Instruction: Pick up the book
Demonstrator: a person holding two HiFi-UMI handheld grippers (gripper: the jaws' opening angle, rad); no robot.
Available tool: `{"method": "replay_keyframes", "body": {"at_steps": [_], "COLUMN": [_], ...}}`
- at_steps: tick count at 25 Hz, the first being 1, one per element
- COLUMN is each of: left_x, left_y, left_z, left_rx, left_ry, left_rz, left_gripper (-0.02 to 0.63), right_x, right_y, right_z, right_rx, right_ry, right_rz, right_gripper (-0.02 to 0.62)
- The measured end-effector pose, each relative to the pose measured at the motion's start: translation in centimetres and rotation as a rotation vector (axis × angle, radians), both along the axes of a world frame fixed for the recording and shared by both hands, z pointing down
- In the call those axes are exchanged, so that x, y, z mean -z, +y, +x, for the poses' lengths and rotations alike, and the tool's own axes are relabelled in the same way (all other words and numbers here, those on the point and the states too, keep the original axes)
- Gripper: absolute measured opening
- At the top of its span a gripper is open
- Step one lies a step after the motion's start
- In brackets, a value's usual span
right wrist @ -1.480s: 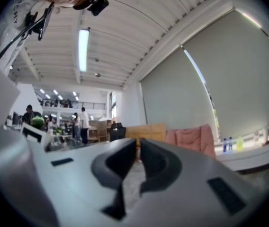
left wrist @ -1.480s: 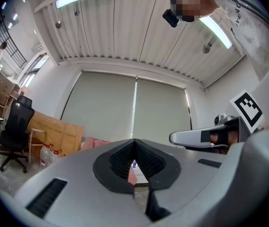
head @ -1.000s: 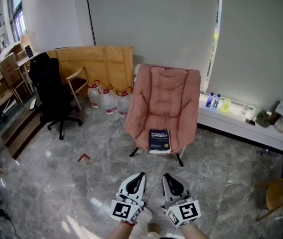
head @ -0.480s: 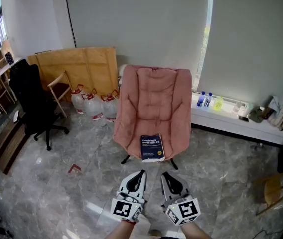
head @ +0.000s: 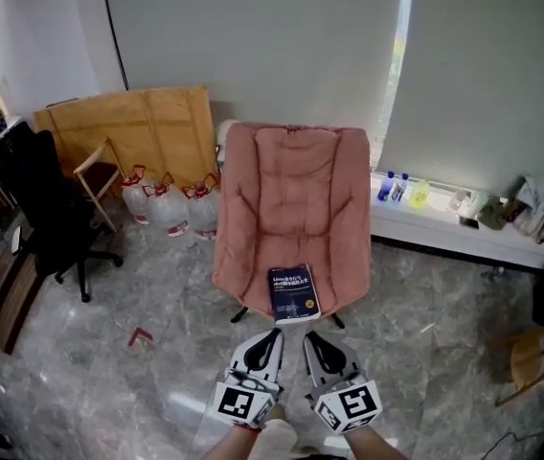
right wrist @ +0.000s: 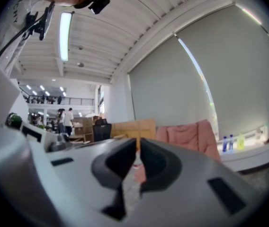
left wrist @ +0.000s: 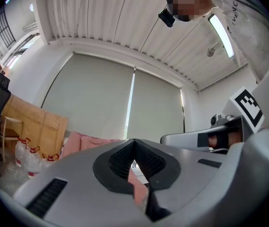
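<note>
- The left tool (head: 270,335) is held low over the floor (head: 425,353), pointing at the pink chair (head: 291,190); its jaws are narrow, tips together, with nothing between them.
- The right tool (head: 310,337) sits just beside it, pointing the same way; its jaws are also closed to a thin slit and grip nothing.
- The book (head: 293,293), dark blue and face up, lies at the front edge of the pink chair's seat, near its middle, just beyond both tool tips and apart from them.
- Water jugs (head: 167,204) stand on the floor by the chair's left side, in front of a wooden board (head: 128,127) that leans on the wall.
- A black office chair (head: 47,204) stands further left.
- Right of the pink chair, small bottles (head: 394,188) stand on a low ledge (head: 444,228) under the blind.
</note>
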State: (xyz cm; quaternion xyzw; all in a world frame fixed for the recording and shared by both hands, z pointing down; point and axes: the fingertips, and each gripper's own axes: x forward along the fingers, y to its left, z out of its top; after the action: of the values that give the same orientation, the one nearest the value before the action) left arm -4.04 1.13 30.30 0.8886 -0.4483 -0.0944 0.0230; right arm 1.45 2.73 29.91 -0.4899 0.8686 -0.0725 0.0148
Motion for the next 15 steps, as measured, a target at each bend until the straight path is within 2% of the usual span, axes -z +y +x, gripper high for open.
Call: {"method": "replay_keyframes", "body": {"at_steps": [7, 15], "left_x": [-1.6, -4.3], "left_y": [-3.5, -5.7], "left_z": [-0.7, -0.9], "left_rx": [-0.063, -0.115], "left_ry": [-0.021, -0.023], "left_rz": [-0.025, -0.076], "left_gripper": [0.013, 0.014], "right_x": [-1.2, -3.3], "right_y": [-3.7, -5.4], "right_z": [-0.8, -2.9], "right_rx": [-0.040, -0.009], "right_ry": [-0.014, -0.016], "right_rz": [-0.025, -0.062], "right_gripper": [0.014, 0.014]}}
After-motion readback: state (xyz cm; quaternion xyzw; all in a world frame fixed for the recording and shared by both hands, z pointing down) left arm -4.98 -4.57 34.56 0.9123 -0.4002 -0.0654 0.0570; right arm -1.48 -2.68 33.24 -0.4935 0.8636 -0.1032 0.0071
